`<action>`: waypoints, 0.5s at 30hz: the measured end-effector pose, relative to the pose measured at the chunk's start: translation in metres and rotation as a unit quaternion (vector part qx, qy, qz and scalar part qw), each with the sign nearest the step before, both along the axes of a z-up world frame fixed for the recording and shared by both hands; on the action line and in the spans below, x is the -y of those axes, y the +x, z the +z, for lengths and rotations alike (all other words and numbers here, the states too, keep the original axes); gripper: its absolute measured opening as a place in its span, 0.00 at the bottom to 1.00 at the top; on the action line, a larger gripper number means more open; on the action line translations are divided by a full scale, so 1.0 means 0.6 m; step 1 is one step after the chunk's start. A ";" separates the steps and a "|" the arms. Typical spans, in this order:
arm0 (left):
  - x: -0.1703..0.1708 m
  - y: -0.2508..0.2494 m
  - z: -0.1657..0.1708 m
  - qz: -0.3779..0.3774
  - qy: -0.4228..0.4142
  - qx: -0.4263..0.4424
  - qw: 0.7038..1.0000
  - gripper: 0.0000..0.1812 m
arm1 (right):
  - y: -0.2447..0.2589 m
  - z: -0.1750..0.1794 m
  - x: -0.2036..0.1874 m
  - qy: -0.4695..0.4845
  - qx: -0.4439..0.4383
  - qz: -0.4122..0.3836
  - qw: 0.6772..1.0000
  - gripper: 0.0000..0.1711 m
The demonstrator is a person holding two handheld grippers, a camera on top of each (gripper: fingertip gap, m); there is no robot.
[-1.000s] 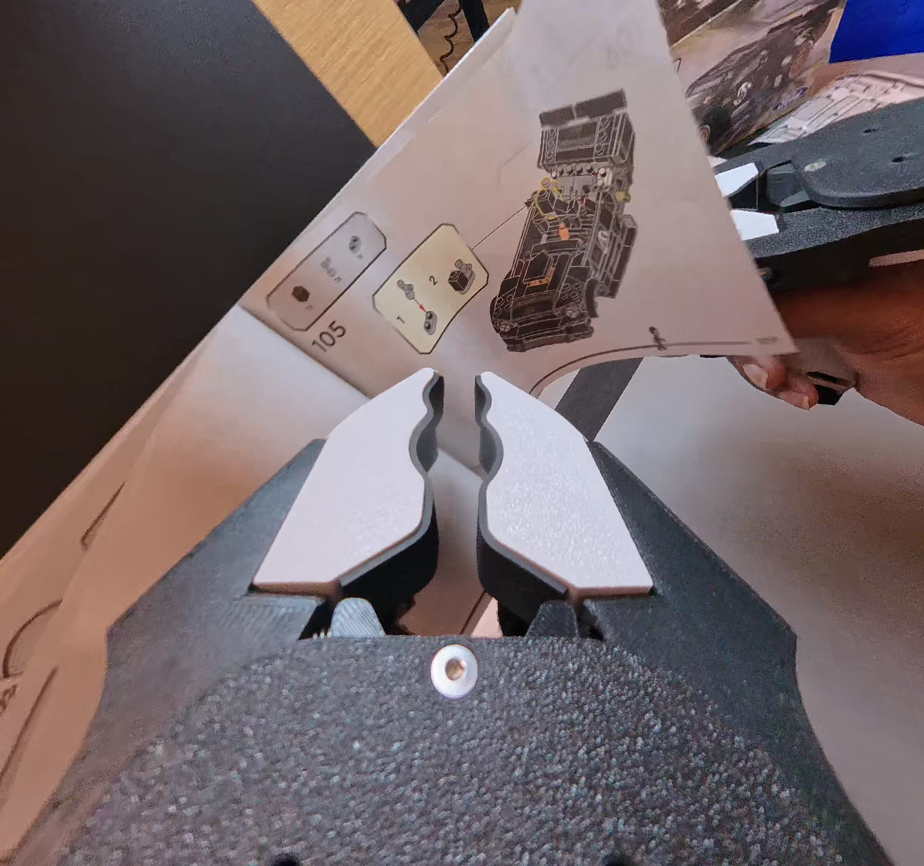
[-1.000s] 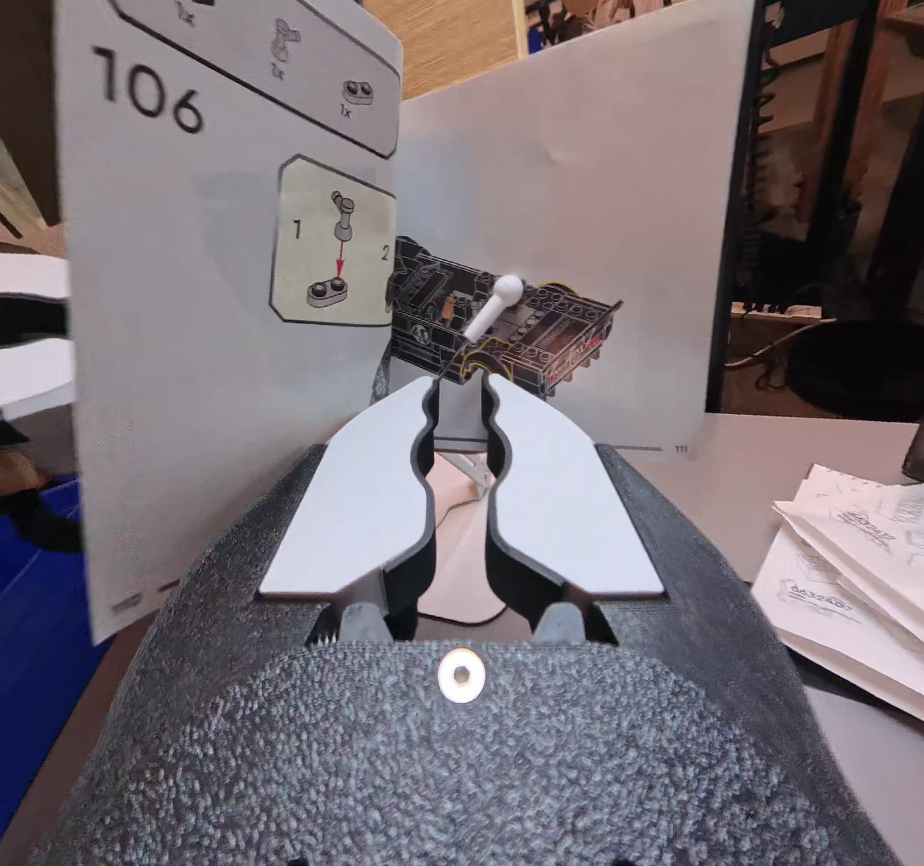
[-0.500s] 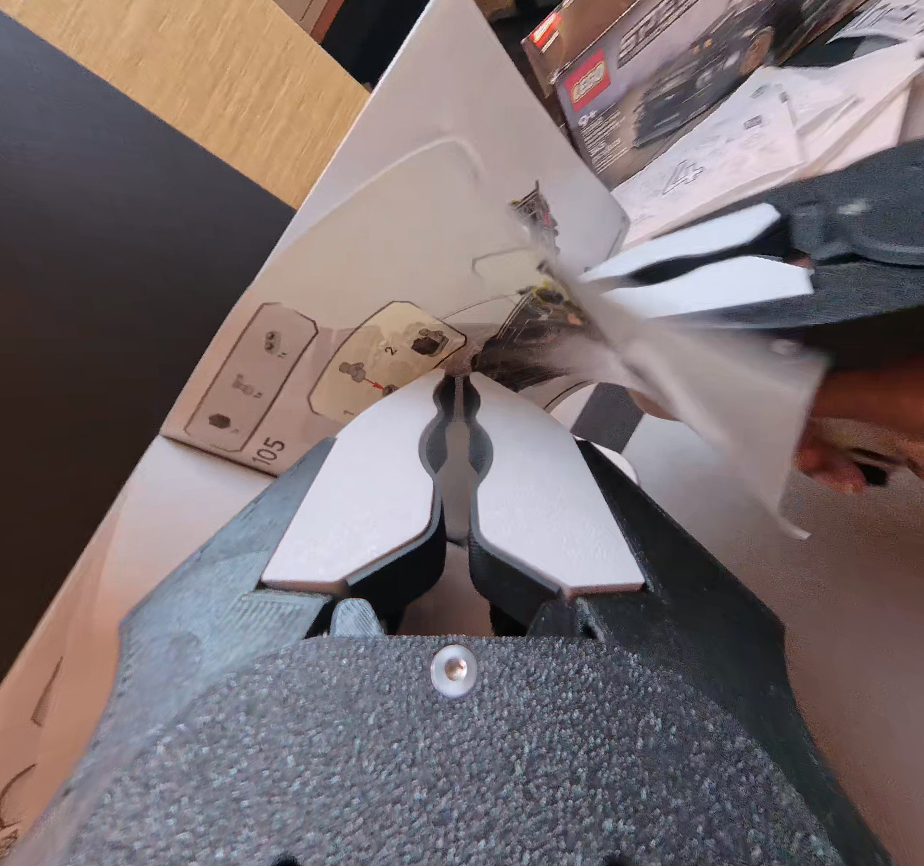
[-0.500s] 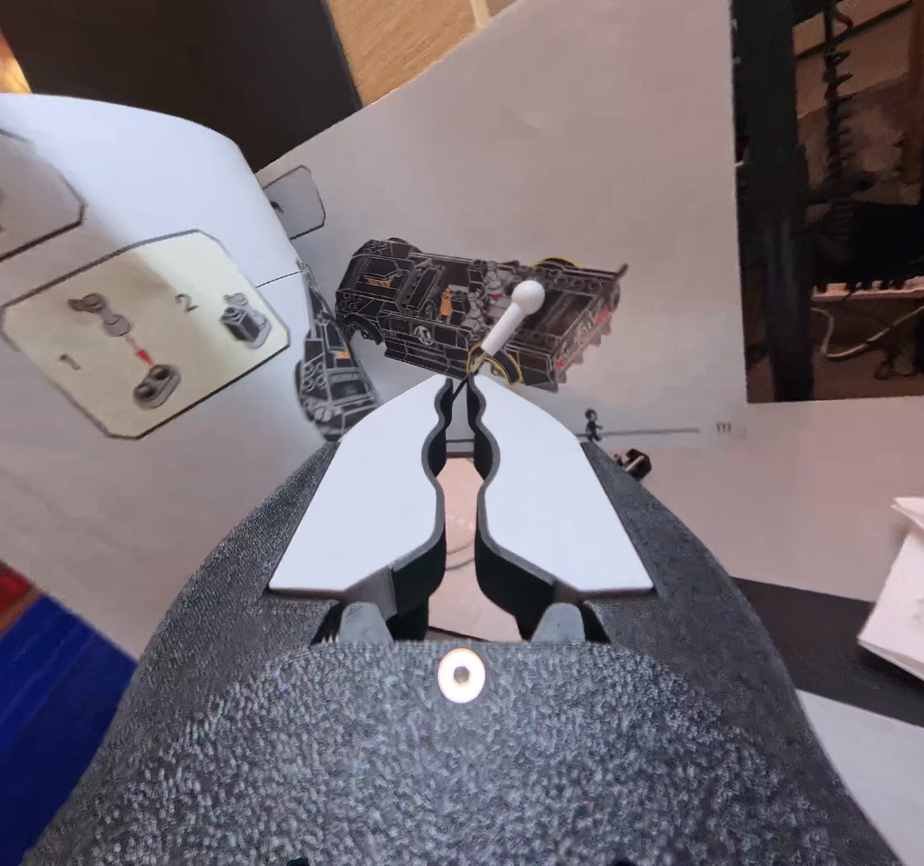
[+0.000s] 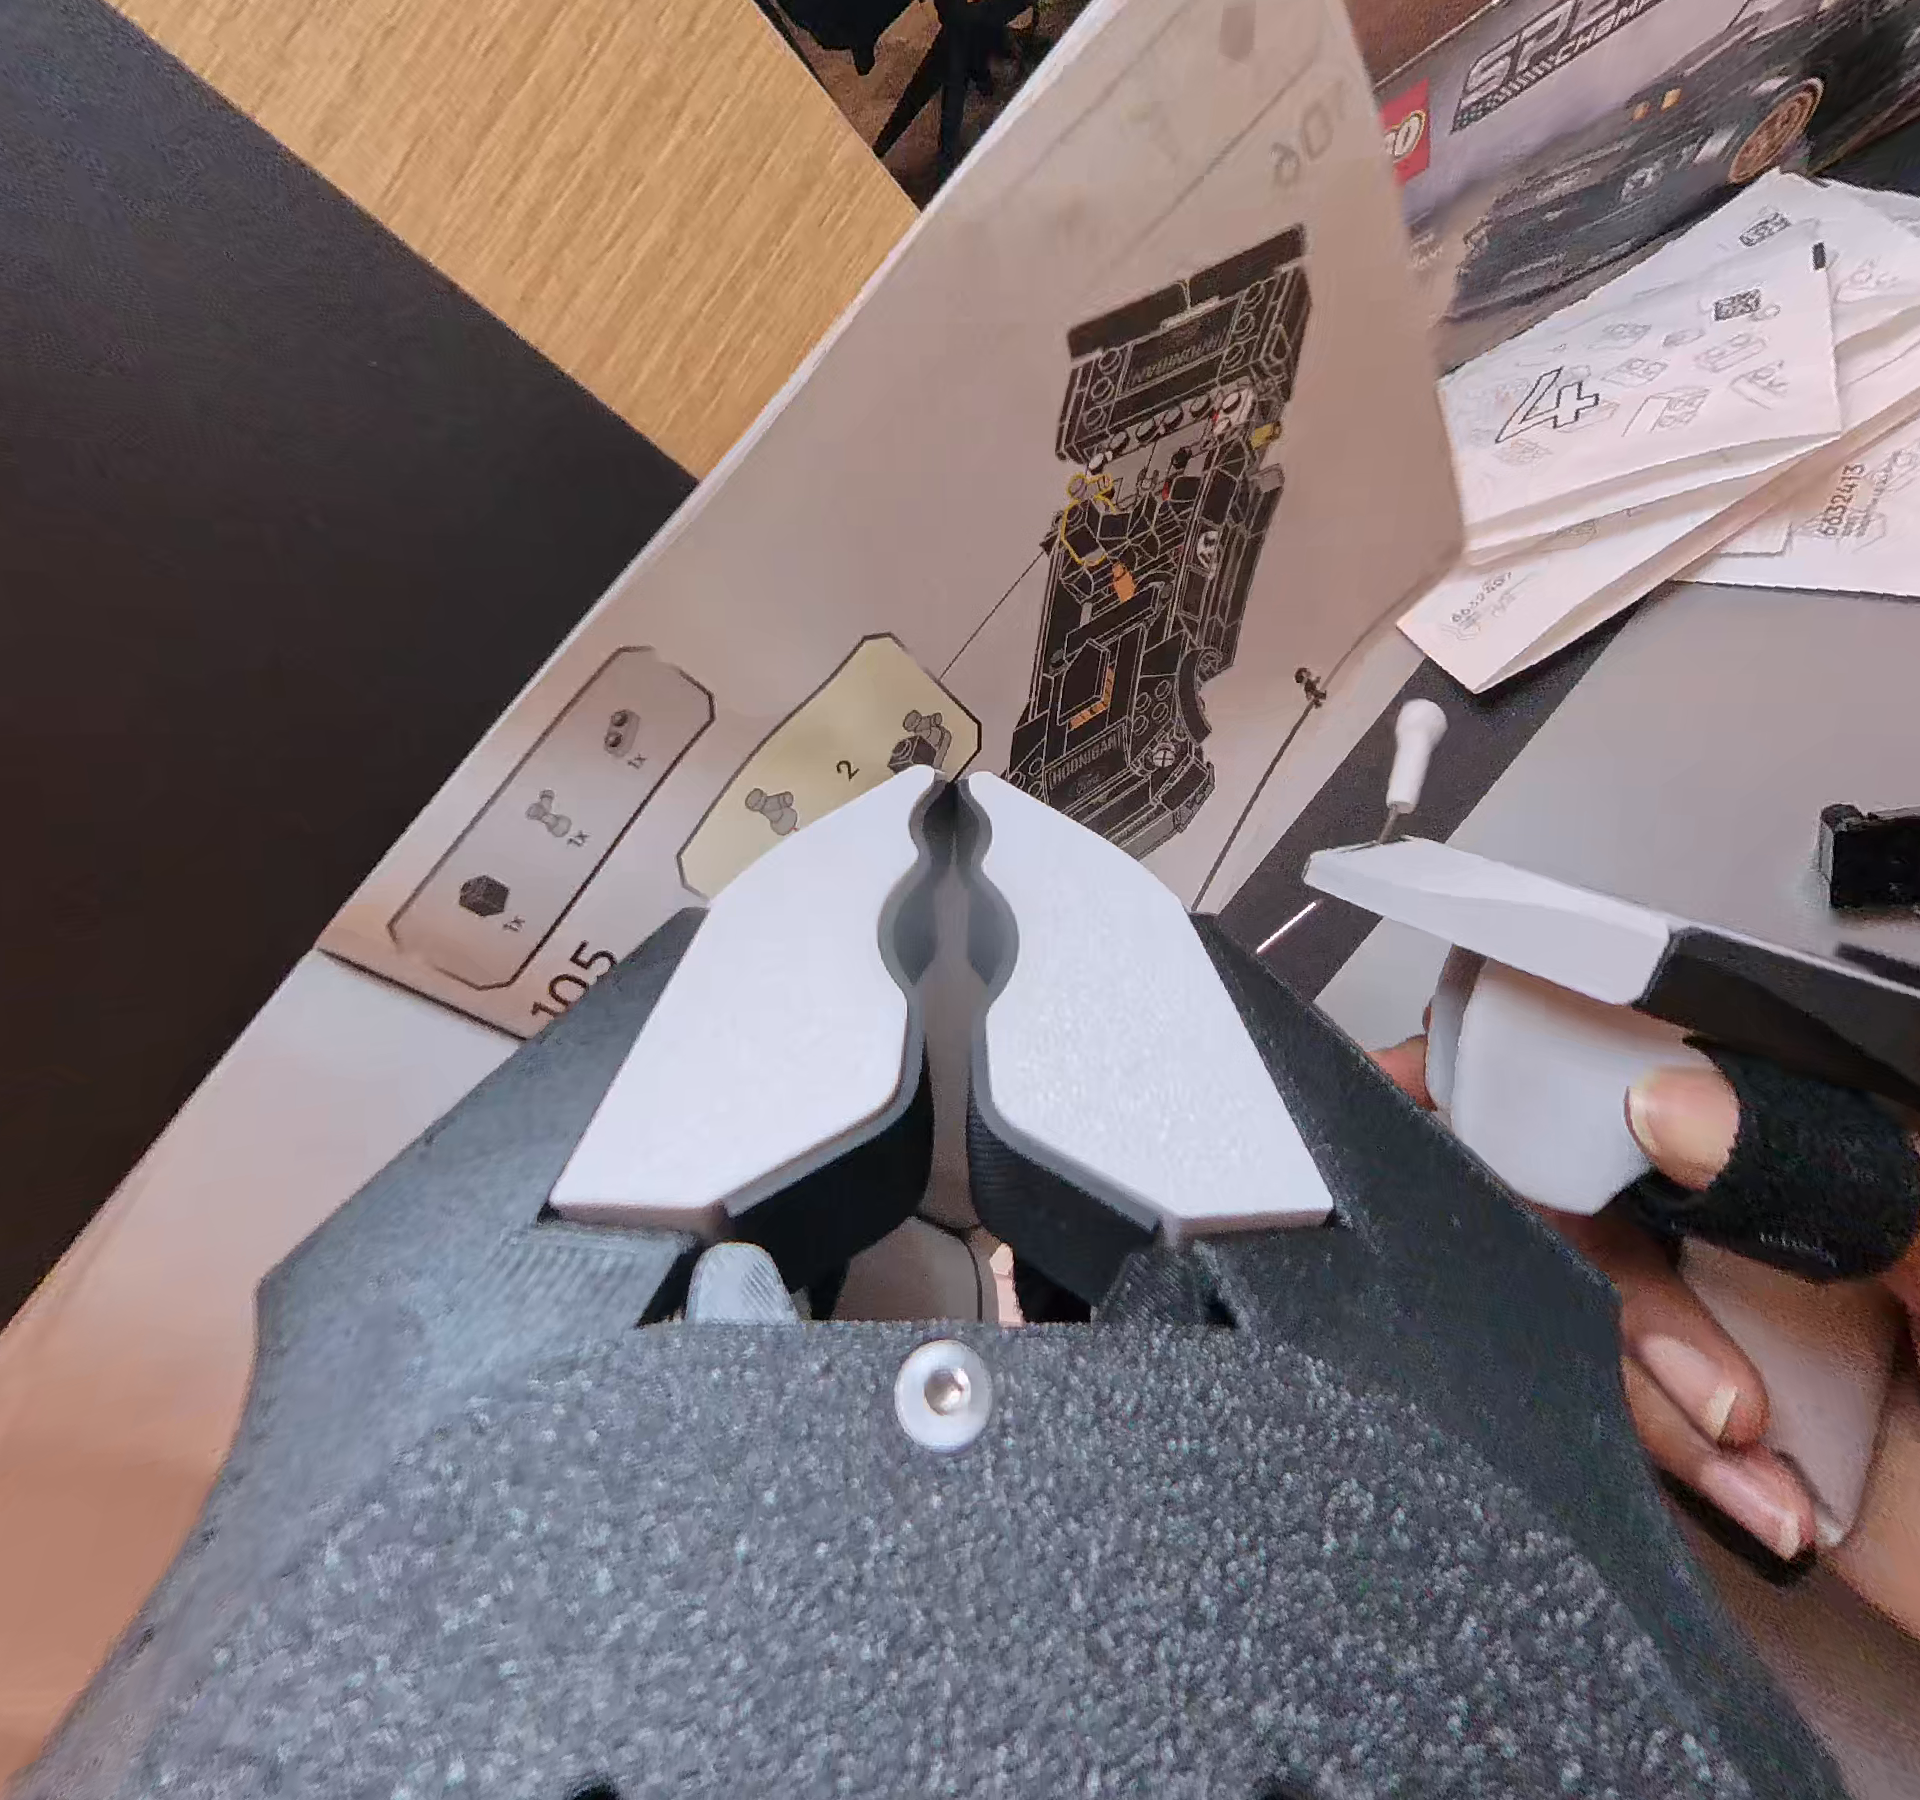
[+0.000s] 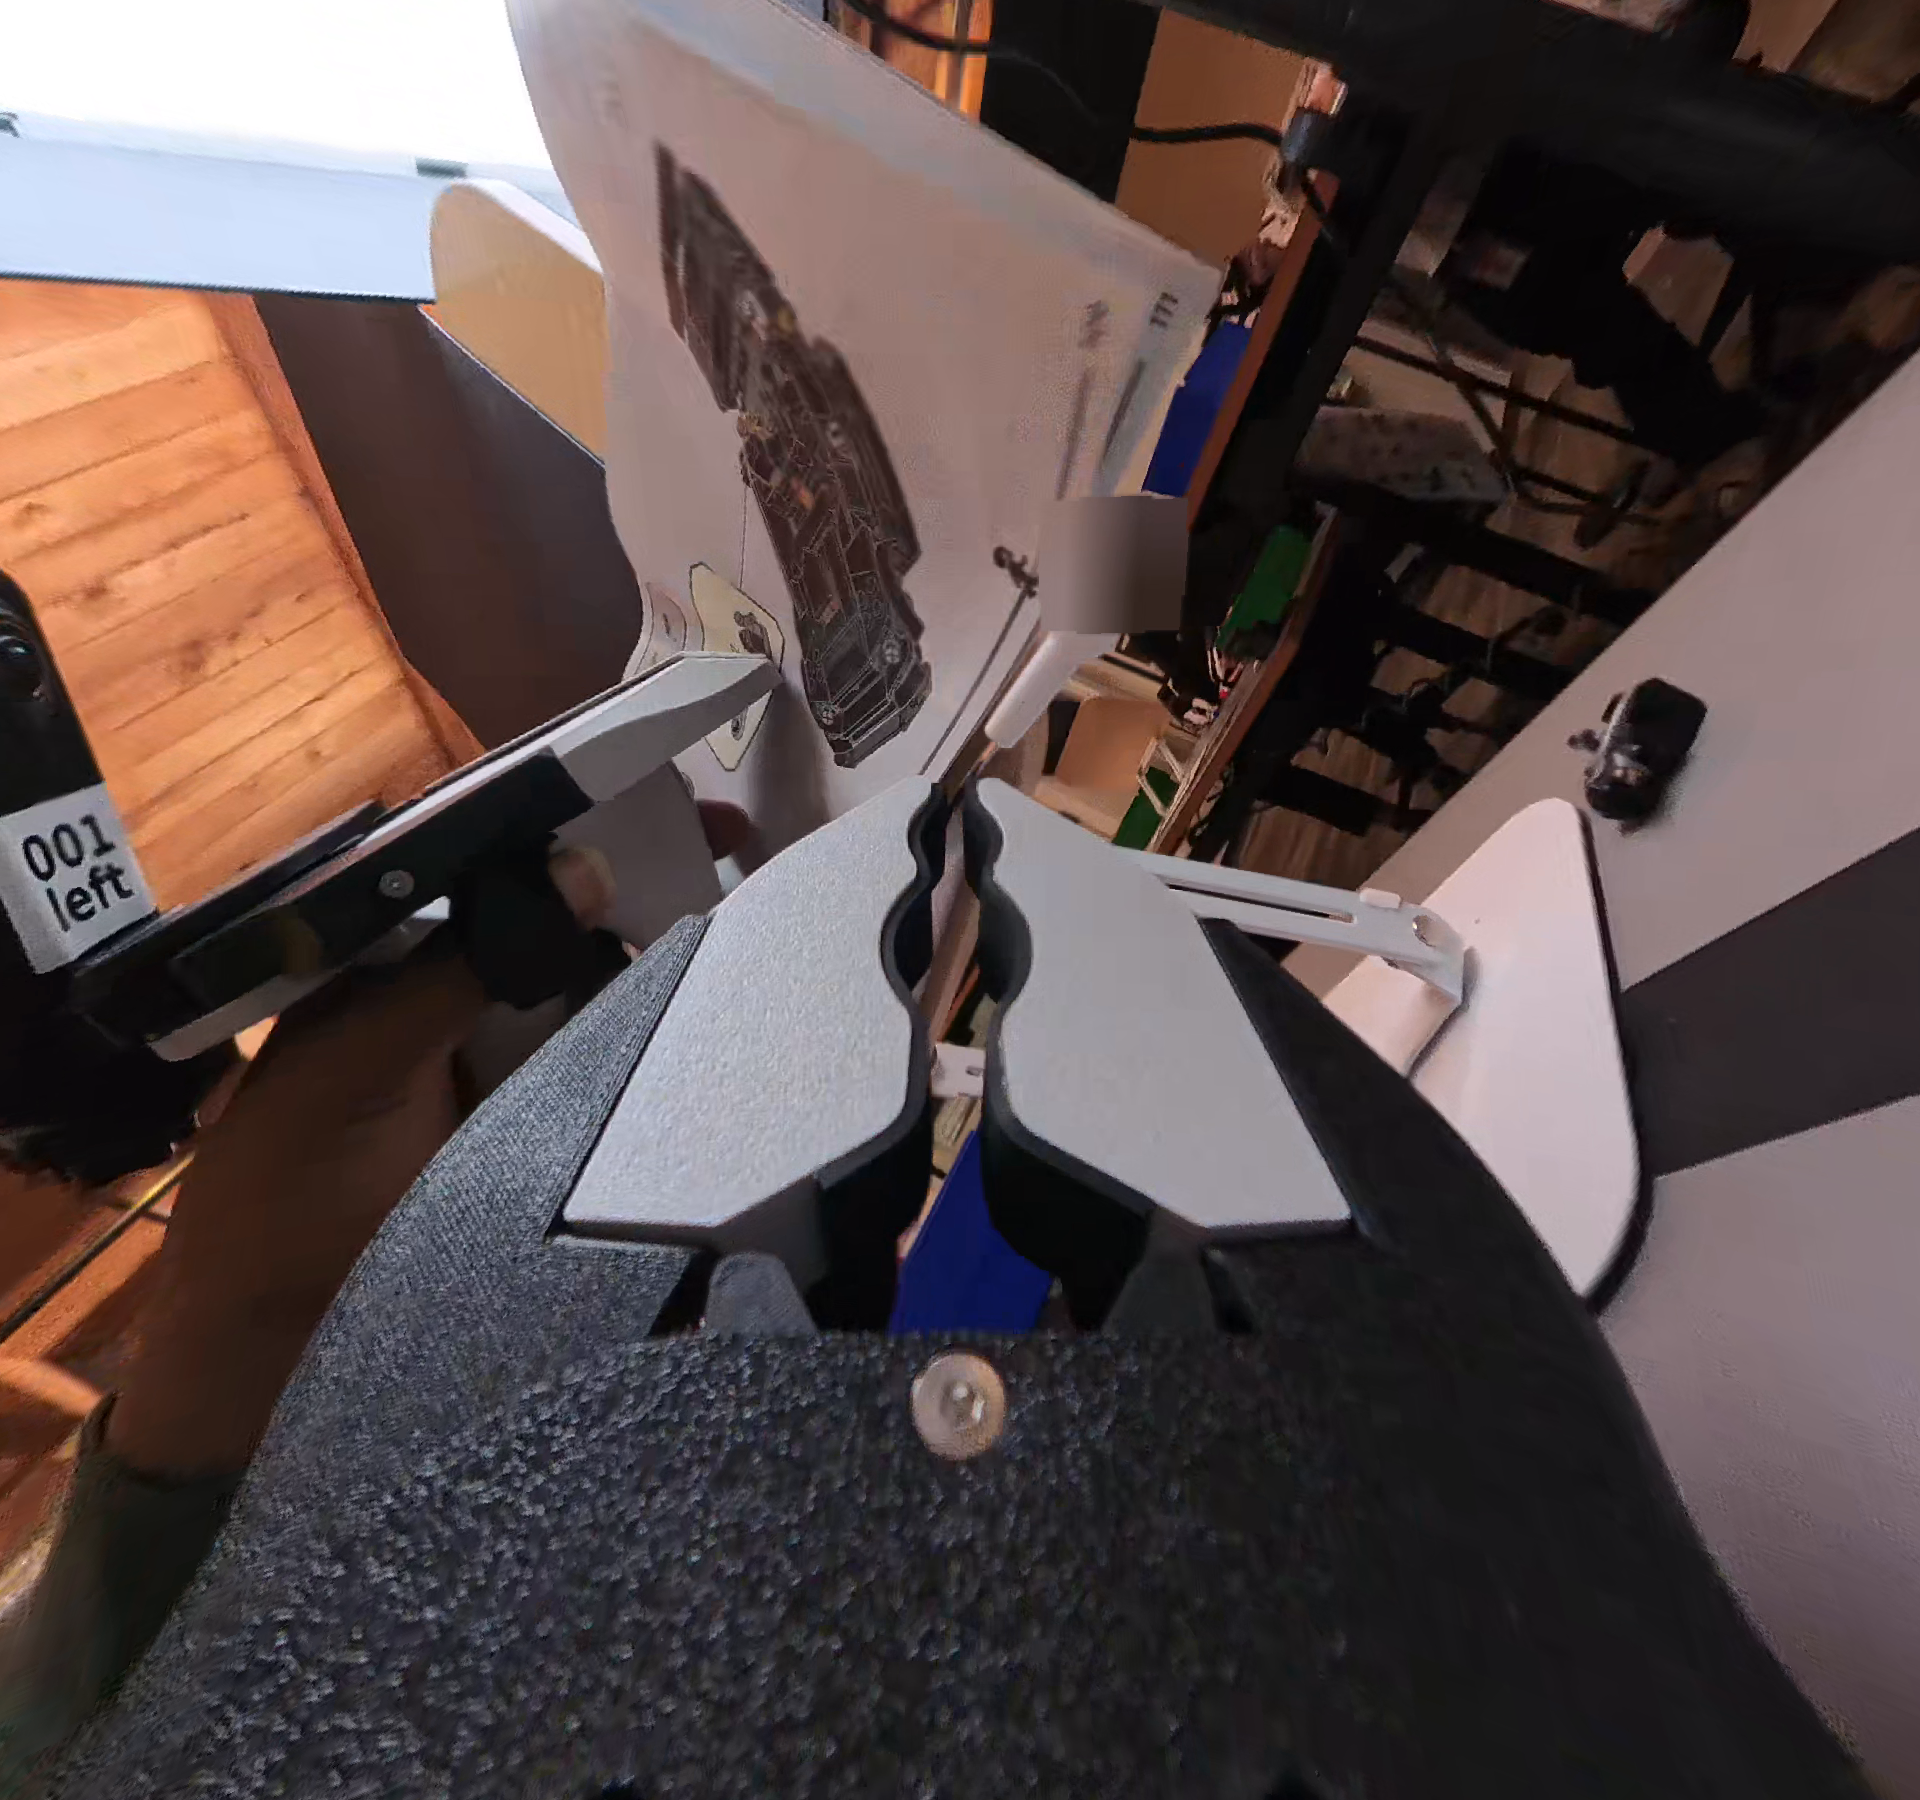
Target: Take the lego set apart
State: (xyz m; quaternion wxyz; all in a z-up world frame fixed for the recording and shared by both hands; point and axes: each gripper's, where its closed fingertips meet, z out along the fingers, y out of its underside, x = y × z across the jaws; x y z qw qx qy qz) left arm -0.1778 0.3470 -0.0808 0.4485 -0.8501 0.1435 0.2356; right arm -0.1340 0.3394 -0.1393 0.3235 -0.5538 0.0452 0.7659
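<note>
A grey tabletop (image 5: pixel 1704 711) with a dark stripe runs under my left view, backed by a wood-grain panel (image 5: pixel 468 88) and a black board. My left claw (image 5: pixel 951 786) is pinched to a sliver, its tips touching the lower part of an upright booklet page (image 5: pixel 1039 400) that shows a drawn black car. I cannot tell whether it grips the paper. To the right, my right claw (image 5: pixel 1340 857) comes in from the side, my hand (image 5: pixel 1714 1335) wrapped round its grip; a thin white-tipped pin (image 5: pixel 1413 742) sticks up from its tips. Behind lie loose paper sheets (image 5: pixel 1662 420) and the set's box (image 5: pixel 1662 36). A small black piece (image 5: pixel 1870 857) sits on the tabletop at the right edge.

In my right view, black shelving and cables fill the background, with wooden boards on the left. My right claw (image 6: pixel 951 794) is nearly closed, a narrow gap between the tips, holding the pin (image 6: pixel 1039 680) that points up and to the right. The page (image 6: pixel 883 348) stands just beyond, tilted. My left claw (image 6: pixel 764 675) reaches in from the left, its tips against the page's lower corner. A white stand (image 6: pixel 1507 1023) rests on the tabletop (image 6: pixel 1766 607), and a black lego piece (image 6: pixel 1642 742) lies farther back.
</note>
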 end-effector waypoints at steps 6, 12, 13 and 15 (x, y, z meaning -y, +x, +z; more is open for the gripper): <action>0.000 0.000 0.001 0.005 0.016 0.028 0.999 0.00 | 0.011 0.026 0.011 0.123 0.081 -0.078 0.986 0.01; 0.020 0.014 0.015 -0.025 0.035 0.077 0.996 0.00 | -0.028 0.089 0.032 0.469 0.271 -0.117 0.833 0.02; 0.032 0.014 0.026 -0.022 0.048 0.084 0.995 0.00 | -0.034 0.091 0.037 0.507 0.289 -0.101 0.806 0.03; 0.057 0.009 0.051 -0.017 0.083 0.074 0.994 0.00 | -0.038 0.088 0.035 0.541 0.314 -0.073 0.776 0.03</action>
